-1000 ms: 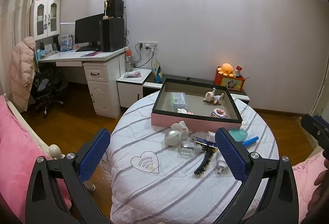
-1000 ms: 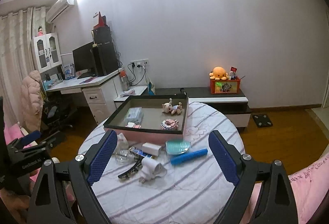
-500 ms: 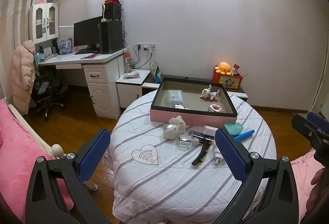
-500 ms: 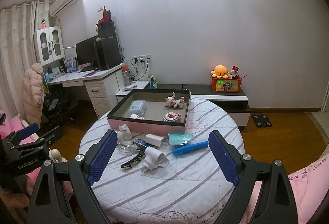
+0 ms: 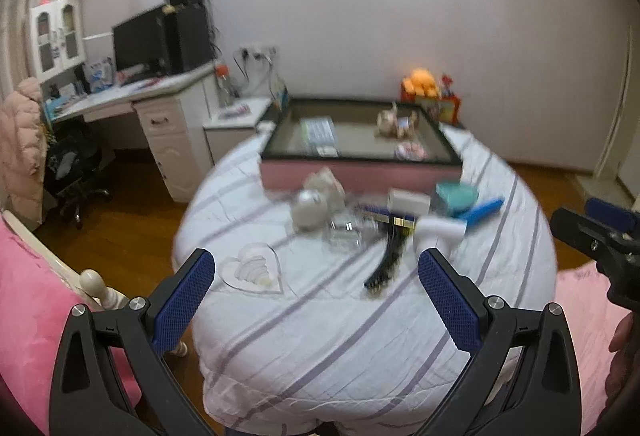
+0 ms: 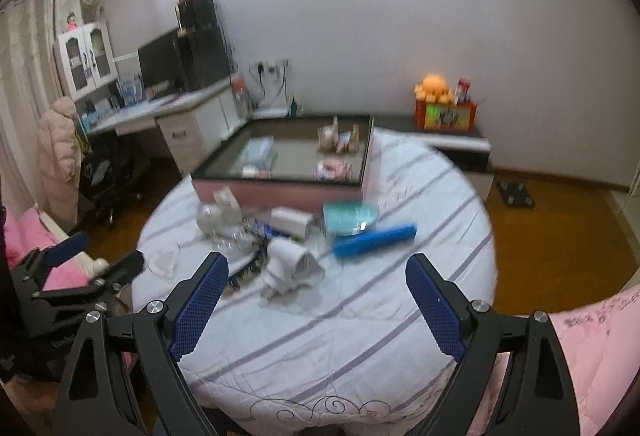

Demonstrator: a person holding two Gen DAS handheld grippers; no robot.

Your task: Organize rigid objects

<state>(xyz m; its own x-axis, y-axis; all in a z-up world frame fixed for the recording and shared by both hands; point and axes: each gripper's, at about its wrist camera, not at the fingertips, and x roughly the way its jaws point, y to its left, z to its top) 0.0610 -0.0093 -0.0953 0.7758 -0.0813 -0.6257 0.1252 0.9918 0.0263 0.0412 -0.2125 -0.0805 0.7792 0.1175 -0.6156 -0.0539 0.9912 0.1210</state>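
My left gripper (image 5: 316, 270) and right gripper (image 6: 316, 274), fingers wide, empty; clutter (image 6: 304, 232) at twelve o'clock on the bench (image 6: 360, 336).

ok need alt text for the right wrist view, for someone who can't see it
The open right gripper hangs empty above a round table with a striped cloth. Beyond it lies a blurred cluster of small items, including a blue bar and a teal dish, in front of a pink-sided tray.
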